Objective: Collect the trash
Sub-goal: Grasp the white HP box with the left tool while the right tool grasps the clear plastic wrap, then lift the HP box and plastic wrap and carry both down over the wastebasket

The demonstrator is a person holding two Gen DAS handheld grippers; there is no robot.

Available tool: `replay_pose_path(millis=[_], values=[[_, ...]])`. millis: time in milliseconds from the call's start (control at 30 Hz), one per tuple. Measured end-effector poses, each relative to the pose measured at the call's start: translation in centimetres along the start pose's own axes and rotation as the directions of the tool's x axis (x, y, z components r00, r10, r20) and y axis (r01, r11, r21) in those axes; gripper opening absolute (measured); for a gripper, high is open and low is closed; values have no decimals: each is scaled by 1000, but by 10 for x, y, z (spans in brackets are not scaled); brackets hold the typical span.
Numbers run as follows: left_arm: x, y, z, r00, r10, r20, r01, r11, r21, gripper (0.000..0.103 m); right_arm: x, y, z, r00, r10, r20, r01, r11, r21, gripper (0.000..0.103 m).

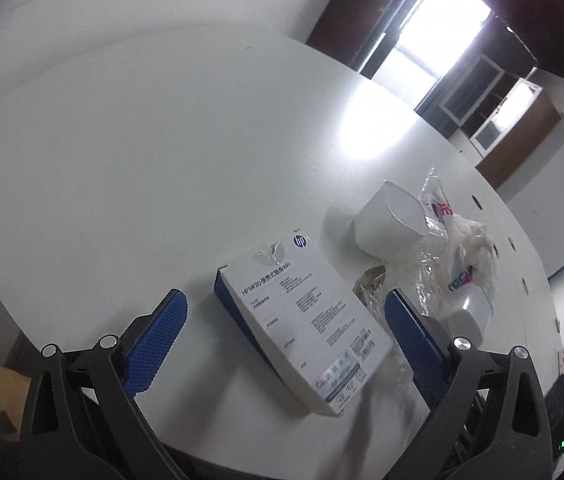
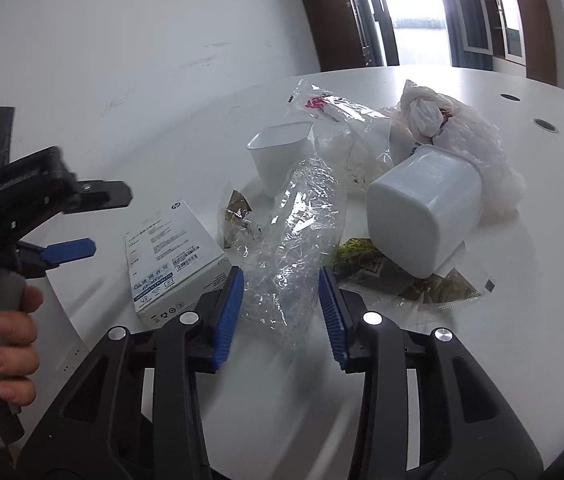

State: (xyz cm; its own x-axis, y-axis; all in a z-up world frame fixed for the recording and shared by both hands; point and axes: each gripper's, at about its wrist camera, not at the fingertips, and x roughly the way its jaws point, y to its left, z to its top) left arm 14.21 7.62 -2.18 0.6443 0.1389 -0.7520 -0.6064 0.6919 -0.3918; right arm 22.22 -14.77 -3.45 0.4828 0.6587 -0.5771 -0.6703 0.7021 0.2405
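A heap of trash lies on the white table (image 2: 521,320). My right gripper (image 2: 280,276) has its blue pads against both sides of a crumpled clear plastic wrap (image 2: 293,240), which fills the gap between them. My left gripper (image 1: 285,300) stands wide open, and a white HP box (image 1: 305,320) lies flat on the table between its fingers, untouched. In the right wrist view the box (image 2: 178,248) sits left of the wrap, and the left gripper (image 2: 112,220) hovers beside it, held by a hand (image 2: 14,320).
Behind the wrap are an upright white cup (image 2: 278,152), a white tub on its side (image 2: 425,208), a knotted plastic bag (image 2: 441,120) and snack wrappers (image 2: 361,256). Cable holes (image 2: 545,125) dot the far right of the table. A wall stands behind the table.
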Motion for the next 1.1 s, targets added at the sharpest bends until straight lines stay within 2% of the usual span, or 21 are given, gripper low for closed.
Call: replay_pose_path(millis=[133, 200, 367, 533, 667, 800, 933, 1000, 1100], values=[[28, -7, 10, 990, 87, -109, -96, 993, -72, 97, -3, -6, 1, 1000, 22, -3, -22, 1000, 1, 28], [38, -9, 12, 980, 137, -142, -148, 986, -72, 97, -6, -5, 1, 1000, 30, -2, -30, 1000, -7, 27], [51, -20, 19, 963, 212, -166, -220, 975, -35, 97, -12, -4, 5, 999, 49, 3, -49, 998, -44, 26], [58, -31, 28, 949, 265, -171, -268, 963, 4, 97, -11, -10, 3, 998, 65, -8, -65, 997, -31, 26], [69, -33, 33, 925, 321, -204, -318, 947, 46, 97, -17, -15, 1, 998, 70, -4, -70, 997, -35, 25], [72, -40, 34, 919, 338, -204, -326, 941, 91, 97, -18, -11, 4, 997, 73, -5, -73, 995, -60, 25], [84, -36, 35, 910, 335, -245, -329, 942, 63, 97, -17, -8, 3, 997, 72, -10, -72, 995, -74, 25], [89, -40, 36, 907, 342, -248, -325, 940, 106, 94, -17, -7, 3, 998, 68, -11, -69, 995, -77, 25], [93, -46, 41, 920, 300, -254, -260, 949, 179, 88, -19, -8, 4, 998, 65, -10, -66, 995, -78, 25]])
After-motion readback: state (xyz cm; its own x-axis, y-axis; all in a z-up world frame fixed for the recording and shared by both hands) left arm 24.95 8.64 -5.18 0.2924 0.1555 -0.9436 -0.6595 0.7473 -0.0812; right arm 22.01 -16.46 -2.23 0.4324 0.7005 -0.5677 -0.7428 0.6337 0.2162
